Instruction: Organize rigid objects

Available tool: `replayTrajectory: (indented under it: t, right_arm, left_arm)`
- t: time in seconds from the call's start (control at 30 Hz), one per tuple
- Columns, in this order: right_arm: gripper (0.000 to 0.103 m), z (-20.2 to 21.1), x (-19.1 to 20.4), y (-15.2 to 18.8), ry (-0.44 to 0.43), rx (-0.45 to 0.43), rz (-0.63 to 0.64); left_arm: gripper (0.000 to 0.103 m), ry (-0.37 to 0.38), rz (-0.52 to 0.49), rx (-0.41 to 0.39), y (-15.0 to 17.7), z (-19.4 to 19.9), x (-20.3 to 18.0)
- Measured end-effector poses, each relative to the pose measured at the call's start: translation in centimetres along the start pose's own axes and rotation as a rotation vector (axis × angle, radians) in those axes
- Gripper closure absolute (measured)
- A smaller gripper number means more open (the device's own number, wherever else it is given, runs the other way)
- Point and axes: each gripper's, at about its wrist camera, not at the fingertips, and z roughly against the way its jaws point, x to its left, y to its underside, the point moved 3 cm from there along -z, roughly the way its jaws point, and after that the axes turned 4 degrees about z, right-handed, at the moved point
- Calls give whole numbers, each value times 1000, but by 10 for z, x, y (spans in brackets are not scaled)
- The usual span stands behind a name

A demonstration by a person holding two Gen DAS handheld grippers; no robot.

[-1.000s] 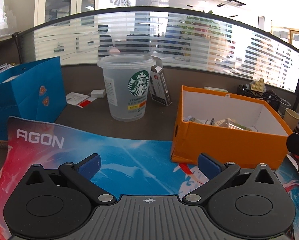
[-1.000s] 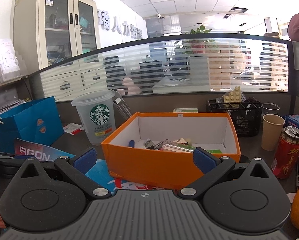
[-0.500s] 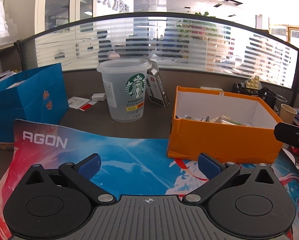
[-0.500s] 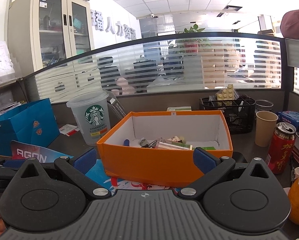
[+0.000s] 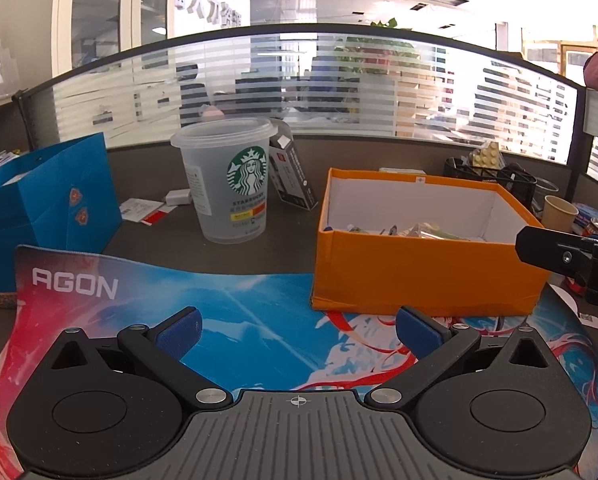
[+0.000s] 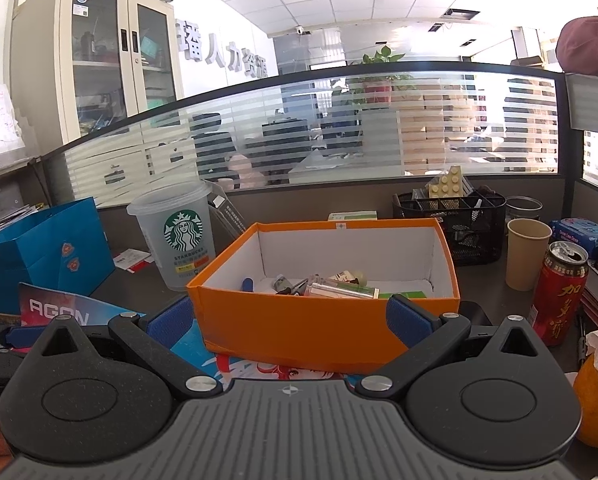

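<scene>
An orange box (image 5: 423, 276) (image 6: 299, 332) with white inner walls stands on the patterned AGON desk mat (image 5: 227, 320). Several small items lie jumbled inside it (image 6: 331, 284). My left gripper (image 5: 299, 330) hangs open over the mat, short of the box's left front corner, with nothing between its blue pads. My right gripper (image 6: 289, 318) is open too, facing the box's front wall from close by. The right gripper's black finger (image 5: 555, 254) juts in at the right edge of the left wrist view.
A clear Starbucks cup (image 5: 229, 180) and a dark carton (image 5: 295, 176) stand behind the mat. A blue paper bag (image 5: 43, 212) sits left. Right of the box are a paper cup (image 6: 527, 252), a red can (image 6: 559, 292), a black mesh organiser (image 6: 451, 224) and an orange fruit (image 6: 597, 404).
Both grippers have drawn back and risen a little, so the box and cup look smaller and farther. Both stay open and nothing was picked up.
</scene>
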Motion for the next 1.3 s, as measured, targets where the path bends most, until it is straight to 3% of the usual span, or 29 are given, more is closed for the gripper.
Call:
replayTrajectory:
  t: [0.73,1.3]
  right_arm:
    - [0,-9,-1,6,11,16,-2]
    - [0,-15,-6,10,23,33,-8]
  left_arm:
    - [0,16,-23,54,4,-11,-13]
    - [0,53,-30,33,4,-7,-16]
